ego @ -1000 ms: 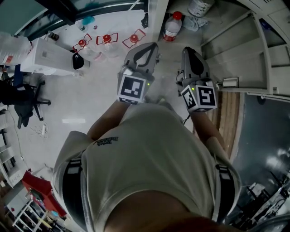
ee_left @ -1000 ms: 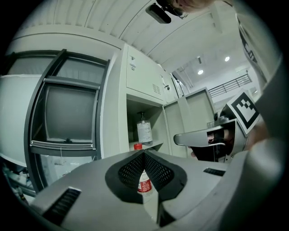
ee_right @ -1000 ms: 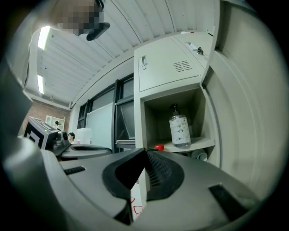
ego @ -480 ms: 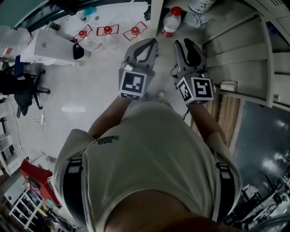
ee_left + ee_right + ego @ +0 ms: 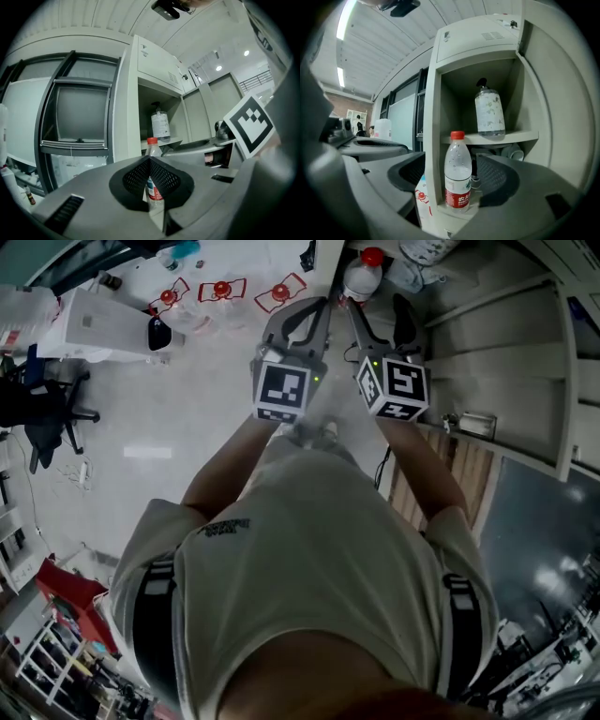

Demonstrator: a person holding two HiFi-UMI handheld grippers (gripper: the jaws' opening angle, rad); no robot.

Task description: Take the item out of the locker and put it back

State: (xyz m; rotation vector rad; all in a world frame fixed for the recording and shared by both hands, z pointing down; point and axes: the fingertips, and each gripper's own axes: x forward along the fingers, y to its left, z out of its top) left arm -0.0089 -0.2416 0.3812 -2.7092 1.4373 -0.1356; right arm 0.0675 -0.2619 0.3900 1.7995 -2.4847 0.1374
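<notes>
Bottle [image 5: 457,168] stands upright in locker [image 5: 433,117] — cap up — before spread right claw [image 5: 375,315].

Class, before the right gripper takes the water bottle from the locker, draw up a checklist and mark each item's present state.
1. Right gripper jaws apart: ok.
2. Water bottle upright, capped, at the locker front edge: ok.
3. Bottle lined up between the jaws: ok.
4. Jaws around the bottle: not ok, it looks beyond the tips.
5. Left gripper shut and empty: ok.
6. Pump bottle on the shelf above, apart: ok.
</notes>
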